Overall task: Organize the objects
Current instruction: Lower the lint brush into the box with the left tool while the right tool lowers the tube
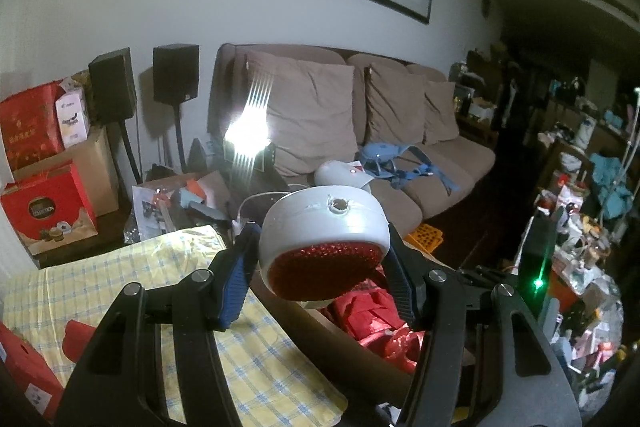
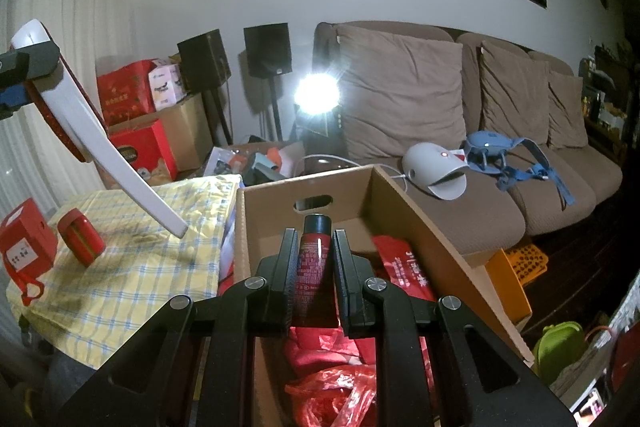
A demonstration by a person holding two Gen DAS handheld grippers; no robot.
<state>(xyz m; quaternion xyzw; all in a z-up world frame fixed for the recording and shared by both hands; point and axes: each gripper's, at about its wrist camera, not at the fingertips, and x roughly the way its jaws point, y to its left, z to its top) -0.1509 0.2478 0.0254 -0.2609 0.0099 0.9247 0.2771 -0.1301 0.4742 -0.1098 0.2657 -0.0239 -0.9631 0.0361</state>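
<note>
My left gripper (image 1: 320, 259) is shut on a white brush with a red bristle face (image 1: 324, 247), held in the air above the table edge. In the right wrist view the same brush (image 2: 92, 131) and its long white handle hang at the upper left over the yellow checked cloth (image 2: 132, 275). My right gripper (image 2: 316, 267) is shut on a dark red tube (image 2: 314, 267), held over an open cardboard box (image 2: 420, 223) that holds red bags and packets. A small red tin (image 2: 80, 241) and a red box (image 2: 26, 247) sit on the cloth.
A brown sofa (image 2: 460, 131) stands behind, with a white device (image 2: 434, 171) and a blue strap harness (image 2: 504, 155) on its seat. Red gift boxes (image 1: 44, 203), cardboard cartons and two black speakers (image 1: 176, 73) stand at the left. A bright lamp (image 2: 316, 95) glares. Clutter fills the right side (image 1: 580, 239).
</note>
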